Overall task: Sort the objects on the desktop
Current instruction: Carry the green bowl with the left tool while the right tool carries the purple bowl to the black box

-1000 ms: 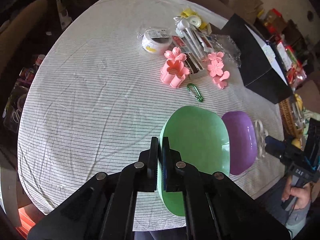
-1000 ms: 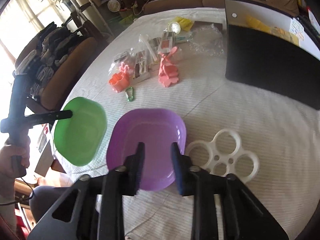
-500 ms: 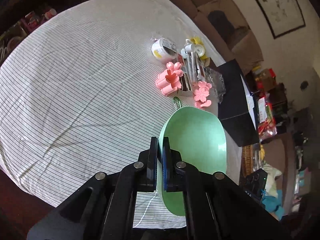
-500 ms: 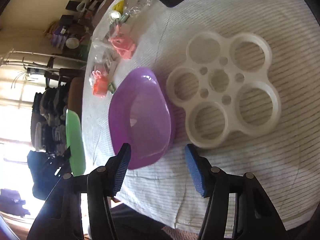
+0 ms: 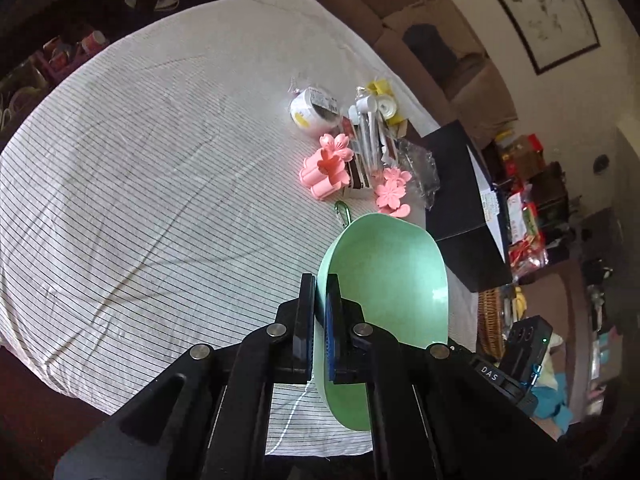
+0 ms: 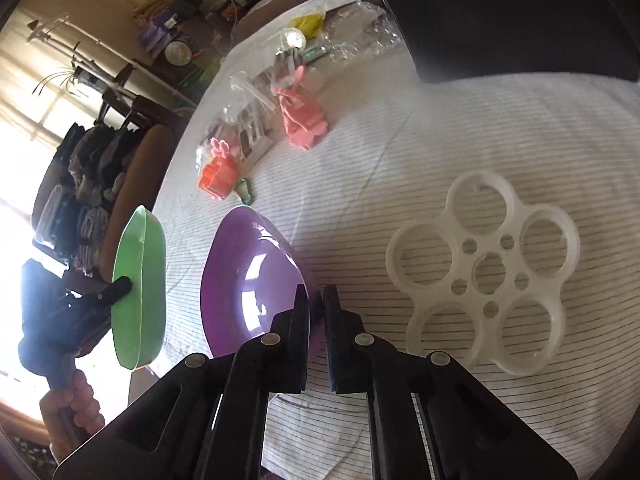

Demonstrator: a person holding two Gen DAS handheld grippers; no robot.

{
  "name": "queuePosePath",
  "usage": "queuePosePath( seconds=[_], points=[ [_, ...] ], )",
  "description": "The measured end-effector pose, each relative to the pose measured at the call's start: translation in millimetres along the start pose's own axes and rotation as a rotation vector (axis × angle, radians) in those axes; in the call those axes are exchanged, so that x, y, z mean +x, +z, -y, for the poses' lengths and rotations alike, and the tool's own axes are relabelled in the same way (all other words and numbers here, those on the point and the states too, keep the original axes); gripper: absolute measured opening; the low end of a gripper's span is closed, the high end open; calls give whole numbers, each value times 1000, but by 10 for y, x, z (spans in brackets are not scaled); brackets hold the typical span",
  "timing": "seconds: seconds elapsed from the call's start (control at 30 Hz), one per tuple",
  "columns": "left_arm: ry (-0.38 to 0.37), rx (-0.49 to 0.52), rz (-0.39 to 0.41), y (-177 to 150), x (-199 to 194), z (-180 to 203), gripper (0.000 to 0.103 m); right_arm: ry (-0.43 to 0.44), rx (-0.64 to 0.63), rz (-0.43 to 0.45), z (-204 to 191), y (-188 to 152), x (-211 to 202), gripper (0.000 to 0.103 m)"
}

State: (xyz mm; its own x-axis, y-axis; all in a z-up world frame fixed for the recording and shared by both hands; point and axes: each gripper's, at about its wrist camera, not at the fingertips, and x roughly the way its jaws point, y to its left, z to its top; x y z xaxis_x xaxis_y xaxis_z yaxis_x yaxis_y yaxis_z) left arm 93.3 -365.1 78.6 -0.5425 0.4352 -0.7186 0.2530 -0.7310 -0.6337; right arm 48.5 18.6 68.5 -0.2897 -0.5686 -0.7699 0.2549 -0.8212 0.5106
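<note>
My left gripper [image 5: 320, 280] is shut on the rim of a green bowl [image 5: 392, 280] and holds it tilted above the near edge of the striped table. The same bowl [image 6: 140, 288] shows edge-on at the left of the right wrist view. My right gripper [image 6: 316, 296] is shut on the right rim of a purple bowl [image 6: 248, 280], which is tipped up on the cloth. Pink flower-shaped clips [image 5: 326, 166] [image 6: 304, 120], a green carabiner [image 6: 246, 192] and small packets lie in a heap at the far side.
A white plastic ring holder with round holes [image 6: 484, 268] lies to the right of the purple bowl. A black box [image 5: 460, 200] [image 6: 500, 12] sits at the table's far right. A tape roll [image 5: 314, 110] lies by the heap. Chairs and clutter surround the table.
My right gripper has closed from wide open onto the purple bowl's rim and tipped the bowl. My left gripper has lifted the green bowl higher and tilted it.
</note>
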Motion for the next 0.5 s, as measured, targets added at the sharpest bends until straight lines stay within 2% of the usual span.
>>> queuePosePath(
  seconds=[0.23,0.5],
  points=[
    [-11,114,11,209,-162,605,4,-89,-156,105,-84,525,-777,6],
    [-29,270,-19,480,275,1908,4,-269,-199,263,338,1264,-1898,6]
  ],
)
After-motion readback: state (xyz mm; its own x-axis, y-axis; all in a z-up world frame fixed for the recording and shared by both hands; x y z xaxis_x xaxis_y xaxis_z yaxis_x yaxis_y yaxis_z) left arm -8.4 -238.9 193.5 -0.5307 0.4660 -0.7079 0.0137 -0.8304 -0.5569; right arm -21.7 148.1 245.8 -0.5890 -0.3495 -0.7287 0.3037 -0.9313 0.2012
